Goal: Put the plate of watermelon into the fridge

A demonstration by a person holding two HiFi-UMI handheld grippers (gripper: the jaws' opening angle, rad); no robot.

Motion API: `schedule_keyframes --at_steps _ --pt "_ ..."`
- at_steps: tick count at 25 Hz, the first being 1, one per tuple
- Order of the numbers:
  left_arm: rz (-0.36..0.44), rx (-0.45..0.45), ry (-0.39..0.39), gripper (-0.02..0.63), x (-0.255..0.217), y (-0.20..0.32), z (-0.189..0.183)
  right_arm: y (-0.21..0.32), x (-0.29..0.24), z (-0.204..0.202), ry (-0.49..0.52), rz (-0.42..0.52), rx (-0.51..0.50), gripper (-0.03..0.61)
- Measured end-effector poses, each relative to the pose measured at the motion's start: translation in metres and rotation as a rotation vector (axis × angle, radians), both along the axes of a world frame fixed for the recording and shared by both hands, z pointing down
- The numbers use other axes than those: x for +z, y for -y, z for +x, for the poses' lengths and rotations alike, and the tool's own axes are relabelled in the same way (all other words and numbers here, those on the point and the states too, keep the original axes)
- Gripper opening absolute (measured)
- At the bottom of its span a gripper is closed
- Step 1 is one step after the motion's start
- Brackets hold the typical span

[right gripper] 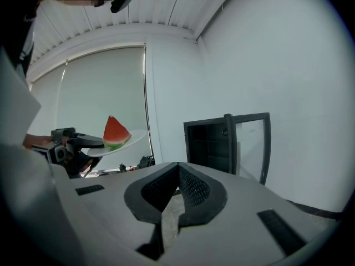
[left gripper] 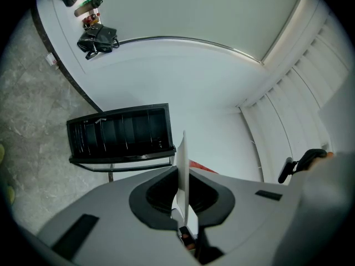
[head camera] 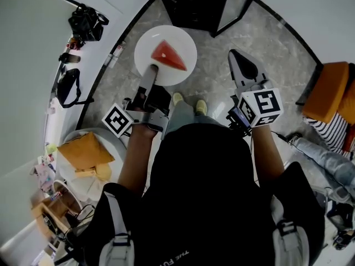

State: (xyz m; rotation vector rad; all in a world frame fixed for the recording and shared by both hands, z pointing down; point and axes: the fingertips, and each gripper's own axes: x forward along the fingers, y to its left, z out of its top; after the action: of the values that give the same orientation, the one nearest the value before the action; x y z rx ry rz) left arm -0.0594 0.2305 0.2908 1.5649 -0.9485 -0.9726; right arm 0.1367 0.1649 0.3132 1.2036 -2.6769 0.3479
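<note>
Watermelon (head camera: 168,56), 1 wedge, sits on the white plate (head camera: 143,46), which I carry roughly level in the air, near the black fridge (head camera: 191,4) but not yet inside it. My left gripper (head camera: 152,70) pinches the plate's near rim. My right gripper (head camera: 239,60) is pressed together on nothing, off to the side. The glass door (right gripper: 249,143) stands open. I judge this to be the carry step. Next I should close in and ease the plate flat onto a shelf, clear of the door frame.
</note>
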Motion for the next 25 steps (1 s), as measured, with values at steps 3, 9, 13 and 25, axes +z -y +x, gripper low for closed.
schedule_keyframes --at_steps 3,9,13,25 --pt "-0.004 0.005 0.0 0.026 0.003 0.0 0.0 0.0 0.002 0.001 0.004 -0.004 0.005 0.008" --pt "-0.004 0.02 -0.002 0.026 0.003 0.001 0.003 0.0 0.002 0.001 0.005 -0.004 0.016 0.008" --pt "-0.004 0.03 -0.003 0.026 0.003 0.002 0.004 -0.003 -0.001 0.002 0.004 -0.001 0.024 0.008" --pt "0.01 0.044 -0.007 0.026 0.003 0.034 -0.001 0.025 -0.003 -0.004 -0.002 0.015 0.038 0.008"
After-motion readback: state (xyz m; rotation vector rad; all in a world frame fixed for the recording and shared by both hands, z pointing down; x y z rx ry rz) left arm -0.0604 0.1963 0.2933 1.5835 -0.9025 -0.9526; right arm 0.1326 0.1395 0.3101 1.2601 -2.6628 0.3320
